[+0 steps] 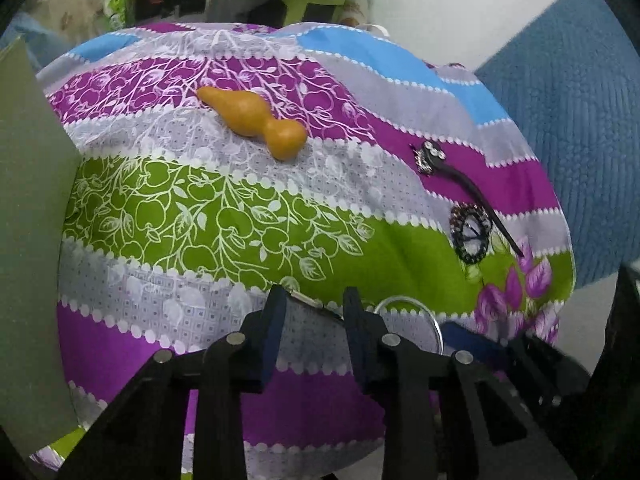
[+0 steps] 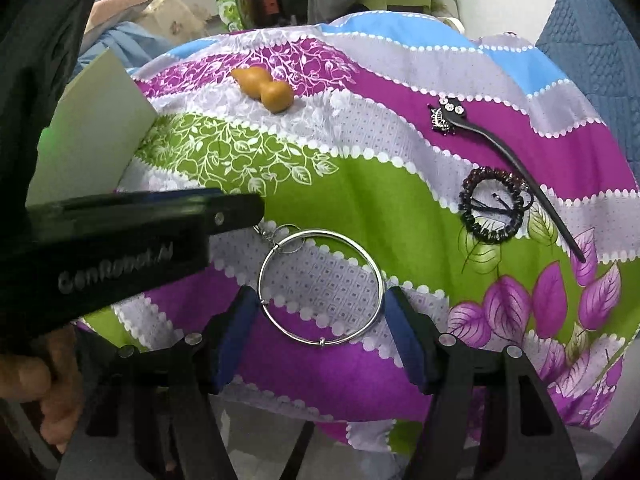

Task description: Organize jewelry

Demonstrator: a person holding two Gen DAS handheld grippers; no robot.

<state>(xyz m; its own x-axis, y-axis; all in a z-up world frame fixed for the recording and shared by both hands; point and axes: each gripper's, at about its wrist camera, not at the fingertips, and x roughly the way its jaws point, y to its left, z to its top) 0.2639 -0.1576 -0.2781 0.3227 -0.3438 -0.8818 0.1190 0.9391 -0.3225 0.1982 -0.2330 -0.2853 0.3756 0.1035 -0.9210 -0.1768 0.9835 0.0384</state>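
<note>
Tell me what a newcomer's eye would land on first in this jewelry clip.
First the loud striped floral cloth that covers the whole surface, and on it the silver bangle framed between the right gripper fingers, which touch its sides. The left gripper reaches in over its small chain. Further back lie an orange gourd, and to the right a black hair stick beside a beaded ring.

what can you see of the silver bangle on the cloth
The silver bangle is a thin, shiny metal hoop lying flat on the patterned cloth. A small ring and dangling links hang at its upper left; tiny beads sit on its lower rim and left side. The right hand-held gripper straddles it, blue pads at its left and right edges. The left hand-held gripper reaches the dangling links.
</note>
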